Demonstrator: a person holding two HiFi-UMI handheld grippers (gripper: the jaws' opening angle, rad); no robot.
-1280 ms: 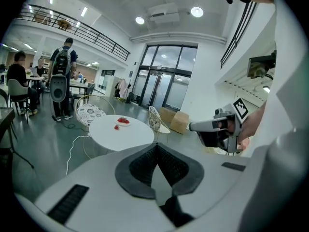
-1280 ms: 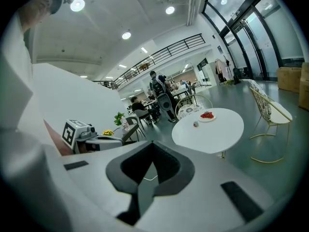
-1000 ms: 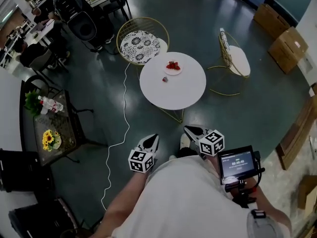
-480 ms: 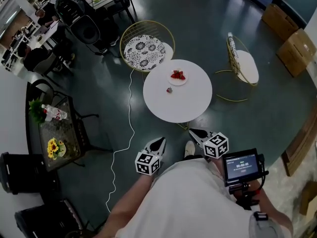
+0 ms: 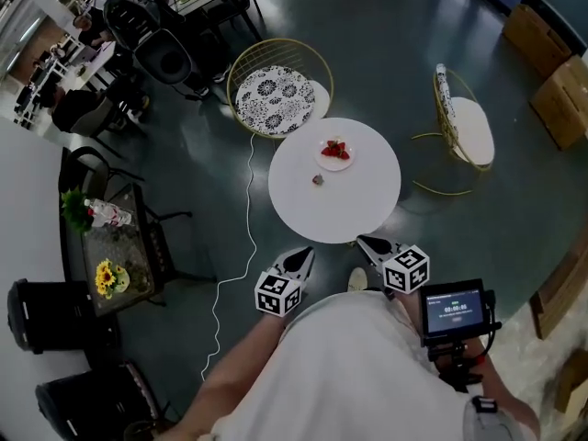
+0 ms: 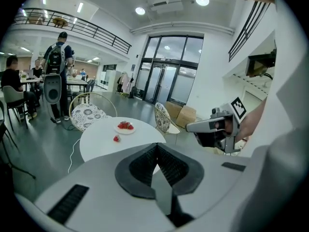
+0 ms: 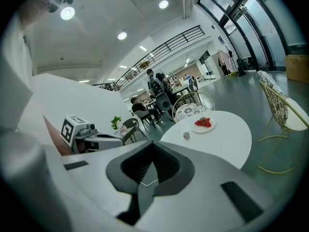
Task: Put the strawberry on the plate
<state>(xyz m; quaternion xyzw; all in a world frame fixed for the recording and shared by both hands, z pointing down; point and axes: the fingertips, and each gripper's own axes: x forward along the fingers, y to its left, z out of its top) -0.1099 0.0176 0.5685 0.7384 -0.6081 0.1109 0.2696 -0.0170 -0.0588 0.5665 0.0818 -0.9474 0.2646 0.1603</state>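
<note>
From the head view, we stand just short of a round white surface (image 5: 335,211). The lone strawberry (image 5: 318,180) lies on the bare top, just beside the plate (image 5: 322,159) but apart from it. The plate already carries a small heap of red berries (image 5: 335,150). We hold the left gripper (image 5: 303,254) and the right gripper (image 5: 366,242) side by side before us, both aimed at the near rim of the surface. A wire chair with a patterned cushion (image 5: 274,95) stands beyond it, and a white cable (image 5: 241,246) trails across the floor.

In the left gripper view, the fingers (image 6: 145,164) are pressed together with nothing between them. Past them we see the strawberry nearer to us than the plate.

In the right gripper view, the fingers (image 7: 140,167) likewise meet tip to tip and are empty. The strawberry sits to the left of the plate, well ahead of the tips.
</note>
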